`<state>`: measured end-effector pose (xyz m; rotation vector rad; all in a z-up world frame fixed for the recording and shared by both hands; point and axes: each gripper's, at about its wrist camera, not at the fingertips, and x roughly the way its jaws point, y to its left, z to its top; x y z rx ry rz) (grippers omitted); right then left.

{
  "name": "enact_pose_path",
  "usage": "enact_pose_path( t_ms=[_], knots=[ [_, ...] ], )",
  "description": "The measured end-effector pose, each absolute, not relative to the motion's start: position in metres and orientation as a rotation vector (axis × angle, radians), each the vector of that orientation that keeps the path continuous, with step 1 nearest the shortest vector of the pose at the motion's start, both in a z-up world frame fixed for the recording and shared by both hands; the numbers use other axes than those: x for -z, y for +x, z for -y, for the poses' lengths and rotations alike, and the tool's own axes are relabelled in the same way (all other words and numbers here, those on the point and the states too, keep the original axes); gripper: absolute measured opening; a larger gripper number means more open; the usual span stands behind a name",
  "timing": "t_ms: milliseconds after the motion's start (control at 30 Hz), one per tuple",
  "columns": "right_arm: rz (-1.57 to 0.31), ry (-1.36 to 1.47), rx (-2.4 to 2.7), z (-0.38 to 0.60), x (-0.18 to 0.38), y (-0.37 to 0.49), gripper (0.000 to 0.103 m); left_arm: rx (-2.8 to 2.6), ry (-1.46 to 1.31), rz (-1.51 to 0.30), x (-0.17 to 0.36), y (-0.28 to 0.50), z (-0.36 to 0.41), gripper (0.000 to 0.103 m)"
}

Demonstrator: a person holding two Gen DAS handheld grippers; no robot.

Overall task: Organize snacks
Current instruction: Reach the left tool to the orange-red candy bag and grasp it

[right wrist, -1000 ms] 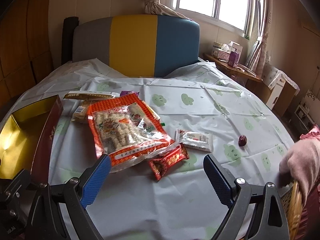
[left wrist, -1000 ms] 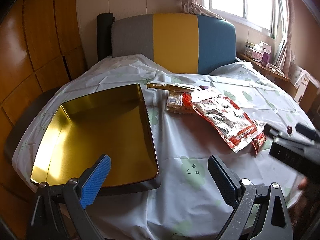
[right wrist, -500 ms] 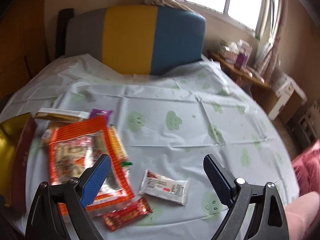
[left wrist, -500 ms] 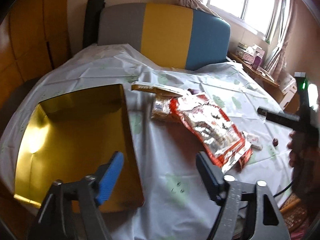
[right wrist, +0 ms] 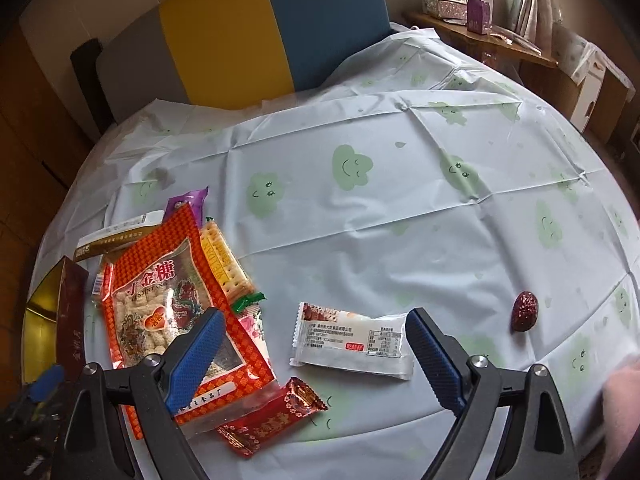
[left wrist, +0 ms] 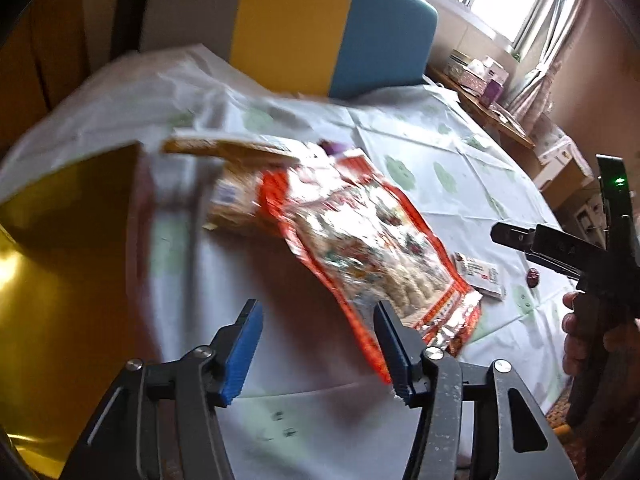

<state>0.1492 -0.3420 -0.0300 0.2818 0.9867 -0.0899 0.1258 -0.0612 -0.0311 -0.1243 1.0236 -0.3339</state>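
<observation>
Snacks on tablecloth [right wrist: 400, 216]; left hand-held gripper [left wrist: 316, 344] half-wide, jaws just closing, empty; right hand-held gripper [right wrist: 316, 356] wide, empty.

The big red-checked snack bag [right wrist: 172, 312] carries large red characters "金糖" on its clear front; print on the other packets is too small to read.

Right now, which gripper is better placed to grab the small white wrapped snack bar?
Right gripper: the white wrapped snack bar lies just ahead of its open jaws. The left gripper, empty and just closing, faces the orange-red snack bag.
</observation>
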Motion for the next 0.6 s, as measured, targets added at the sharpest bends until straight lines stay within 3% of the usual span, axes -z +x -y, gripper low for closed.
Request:
enact_pose_path(
  t_ms=[367, 433, 500, 600],
  knots=[
    [-1.005, 0.269, 0.085, 0.339, 0.033, 0.150, 0.093, 0.379, -0.275, -1.072, 0.062, 0.158, 0.083, 0.056],
    [-1.016, 0.262, 0.090, 0.338, 0.035, 0.152, 0.093, 0.384, -0.294, -1.077, 0.062, 0.162, 0.086, 0.044],
    [-1.023, 0.257, 0.097, 0.338, 0.037, 0.153, 0.090, 0.366, -0.280, -1.056, 0.059, 0.164, 0.085, 0.018],
    [-1.039, 0.248, 0.110, 0.339, 0.041, 0.155, 0.078, 0.392, -0.267, -1.048, 0.054, 0.164, 0.083, 0.014]
  ],
)
